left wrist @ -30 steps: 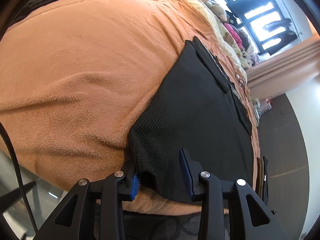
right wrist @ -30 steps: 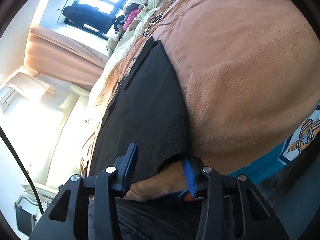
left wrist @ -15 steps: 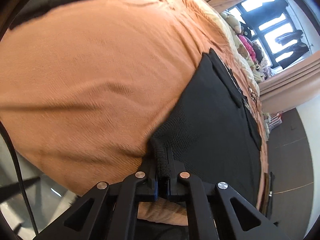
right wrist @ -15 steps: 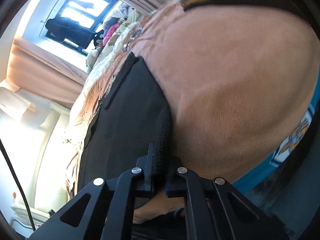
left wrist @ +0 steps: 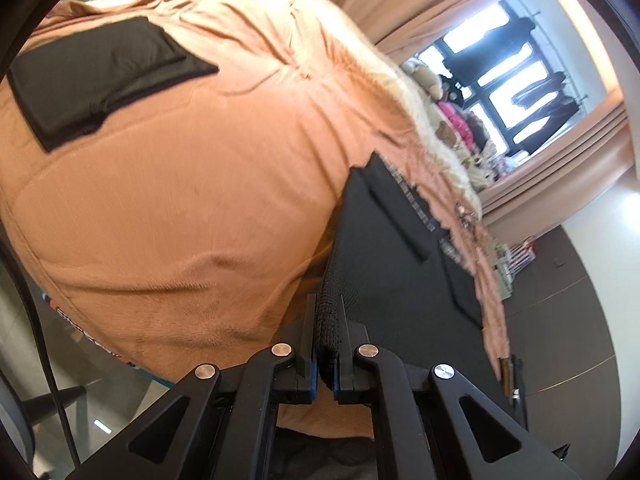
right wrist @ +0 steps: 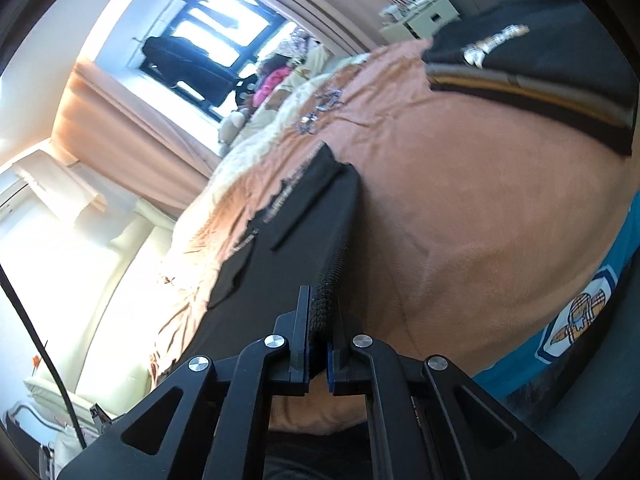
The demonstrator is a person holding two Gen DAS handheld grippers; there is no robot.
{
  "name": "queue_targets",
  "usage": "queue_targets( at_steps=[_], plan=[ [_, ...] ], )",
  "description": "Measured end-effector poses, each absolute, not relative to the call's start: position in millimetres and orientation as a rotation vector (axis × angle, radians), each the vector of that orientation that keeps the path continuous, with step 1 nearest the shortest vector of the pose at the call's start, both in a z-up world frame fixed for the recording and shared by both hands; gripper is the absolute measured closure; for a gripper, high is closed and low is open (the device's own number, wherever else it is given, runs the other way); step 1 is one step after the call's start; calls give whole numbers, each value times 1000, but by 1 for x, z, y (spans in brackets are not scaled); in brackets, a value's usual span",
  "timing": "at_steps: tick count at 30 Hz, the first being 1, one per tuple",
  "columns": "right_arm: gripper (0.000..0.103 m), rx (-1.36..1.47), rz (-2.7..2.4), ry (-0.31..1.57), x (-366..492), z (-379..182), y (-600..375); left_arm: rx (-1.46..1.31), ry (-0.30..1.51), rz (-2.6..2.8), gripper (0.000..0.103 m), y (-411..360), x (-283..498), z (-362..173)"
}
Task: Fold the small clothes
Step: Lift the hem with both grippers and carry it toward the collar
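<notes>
Gripping: left gripper (left wrist: 327, 334) and right gripper (right wrist: 318, 334) each clamped on a near corner of the black garment (left wrist: 400, 264)
Location: spread on orange blanket (left wrist: 180, 200); near hem raised
Handling: probably light, limp, drapes; hold corners, not mid-panel
Texture: coarse knit weave; flat rectangle; blanket fuzzy

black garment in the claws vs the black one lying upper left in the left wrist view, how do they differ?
The held black garment is spread out long, its near knit hem pinched in the left claw and the right claw; the folded black piece is a compact rectangle that nothing touches. The held one shows a ribbed edge and a raised strip; the folded one looks plain. Both are black and lie on the orange blanket.
</notes>
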State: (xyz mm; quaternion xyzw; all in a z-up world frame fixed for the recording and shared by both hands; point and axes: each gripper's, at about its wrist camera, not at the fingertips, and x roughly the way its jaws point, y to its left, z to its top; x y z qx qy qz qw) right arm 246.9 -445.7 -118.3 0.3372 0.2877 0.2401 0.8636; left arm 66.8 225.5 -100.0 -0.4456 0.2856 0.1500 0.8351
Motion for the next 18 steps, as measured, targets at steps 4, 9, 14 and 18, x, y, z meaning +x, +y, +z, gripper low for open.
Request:
queue_targets(
  at_steps=[4, 9, 14, 18],
  plan=[
    [102, 699, 533, 569, 224, -110, -456, -953, 555, 273, 99, 226, 46, -77],
    [102, 707, 562, 532, 203, -106, -466, -967, 492, 241, 99, 225, 17, -53],
    [102, 724, 581, 497, 193, -105, -476, -997, 434, 206, 99, 222, -9, -28],
    [102, 748, 606, 464, 183, -100, -486, -995, 385, 192, 99, 216, -30, -2]
  ],
)
